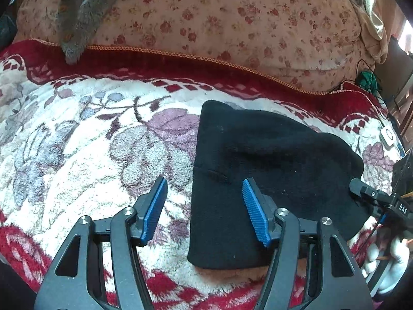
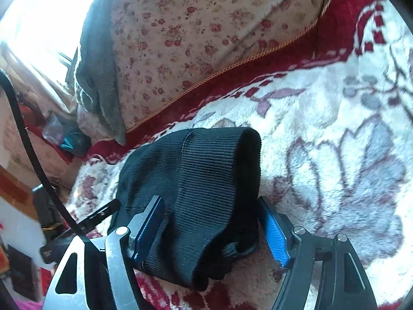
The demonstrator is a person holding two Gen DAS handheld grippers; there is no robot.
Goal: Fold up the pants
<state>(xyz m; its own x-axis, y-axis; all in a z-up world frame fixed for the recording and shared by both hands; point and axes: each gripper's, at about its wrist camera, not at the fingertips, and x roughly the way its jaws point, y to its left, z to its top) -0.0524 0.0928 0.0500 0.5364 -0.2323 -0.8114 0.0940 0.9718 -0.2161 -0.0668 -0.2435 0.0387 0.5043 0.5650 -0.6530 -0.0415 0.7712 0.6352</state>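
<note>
The black pants (image 1: 271, 170) lie folded into a compact bundle on the floral fleece blanket (image 1: 77, 142). My left gripper (image 1: 204, 191) is open and empty, hovering over the bundle's left edge, one finger over the blanket and one over the fabric. In the right wrist view the ribbed waistband end of the pants (image 2: 206, 186) sits between the fingers of my right gripper (image 2: 211, 214), which stand wide apart around it. The right gripper's tip also shows in the left wrist view (image 1: 361, 188) at the bundle's right edge.
A rose-print quilt (image 1: 232, 20) is piled behind the blanket, with a grey garment (image 1: 77, 18) draped on it. A white round device (image 1: 387, 135) and green yarn (image 1: 367, 77) lie at the far right. The bed edge and clutter show at left (image 2: 51, 134).
</note>
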